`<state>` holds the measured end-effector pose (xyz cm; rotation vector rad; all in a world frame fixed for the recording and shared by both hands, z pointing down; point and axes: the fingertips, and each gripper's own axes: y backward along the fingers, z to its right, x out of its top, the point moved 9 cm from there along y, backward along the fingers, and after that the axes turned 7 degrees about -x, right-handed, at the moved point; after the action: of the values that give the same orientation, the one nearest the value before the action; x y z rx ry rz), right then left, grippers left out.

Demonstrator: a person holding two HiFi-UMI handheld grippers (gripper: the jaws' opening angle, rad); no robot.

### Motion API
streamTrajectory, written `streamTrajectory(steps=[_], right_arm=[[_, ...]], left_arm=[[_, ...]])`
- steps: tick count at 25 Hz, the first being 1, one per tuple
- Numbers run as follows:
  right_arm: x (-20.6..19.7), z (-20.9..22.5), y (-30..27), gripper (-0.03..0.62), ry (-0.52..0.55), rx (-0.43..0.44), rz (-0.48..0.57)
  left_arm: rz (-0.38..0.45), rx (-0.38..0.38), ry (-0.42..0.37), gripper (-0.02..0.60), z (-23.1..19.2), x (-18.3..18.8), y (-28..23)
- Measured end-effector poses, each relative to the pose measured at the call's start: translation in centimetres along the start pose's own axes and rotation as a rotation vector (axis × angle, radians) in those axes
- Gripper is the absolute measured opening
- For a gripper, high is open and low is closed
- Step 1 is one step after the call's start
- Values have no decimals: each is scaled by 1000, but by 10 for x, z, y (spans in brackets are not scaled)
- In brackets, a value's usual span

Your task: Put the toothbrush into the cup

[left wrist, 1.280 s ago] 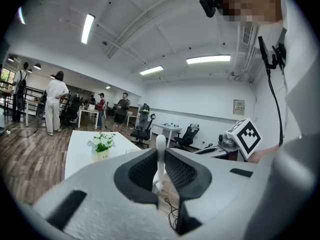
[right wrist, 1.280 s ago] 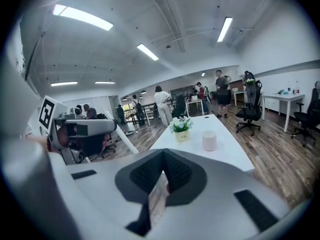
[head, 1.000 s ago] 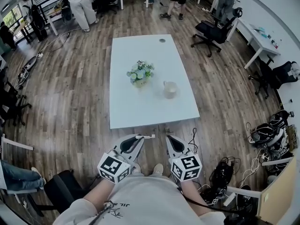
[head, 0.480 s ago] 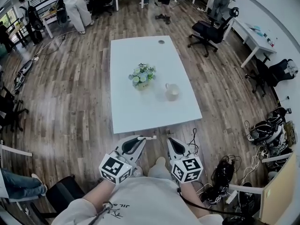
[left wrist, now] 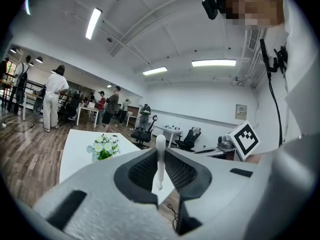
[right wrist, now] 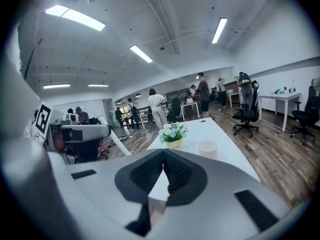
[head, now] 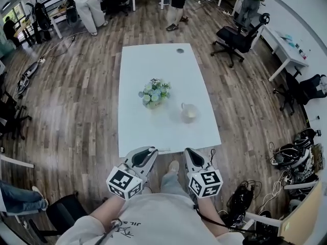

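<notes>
A white toothbrush [left wrist: 160,156] stands upright between the jaws of my left gripper [head: 152,150], which is shut on its handle. In the head view that gripper hovers just before the near edge of the white table [head: 148,131]. A pale cup [head: 189,112] stands on the table's right half, and it also shows in the right gripper view as the cup [right wrist: 207,147]. My right gripper [head: 188,151] hangs beside the left one at the table's edge. Its jaws are shut with nothing between them.
A small pot of flowers [head: 154,93] stands mid-table, left of the cup. A dark round spot [head: 180,50] lies at the table's far end. Office chairs [head: 240,34] and floor cables [head: 288,154] are on the right. People [head: 87,4] stand at the back.
Both grippers have moved forward together, from over the floor up to the table's near edge. The toothbrush stays in the left jaws. The table sits closer below me.
</notes>
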<state>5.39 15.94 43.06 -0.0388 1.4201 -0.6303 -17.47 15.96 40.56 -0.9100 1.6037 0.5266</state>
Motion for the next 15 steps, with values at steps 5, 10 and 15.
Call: streamTrajectory(steps=[5, 10, 15], right_arm=[[36, 45, -39, 18, 29, 36, 1], [64, 86, -70, 18, 61, 81, -8], [77, 118, -93, 18, 61, 85, -12]], left_arm=[[25, 43, -8, 54, -25, 23, -50], [35, 94, 4, 54, -42, 39, -95], [31, 130, 10, 54, -52, 47, -120]])
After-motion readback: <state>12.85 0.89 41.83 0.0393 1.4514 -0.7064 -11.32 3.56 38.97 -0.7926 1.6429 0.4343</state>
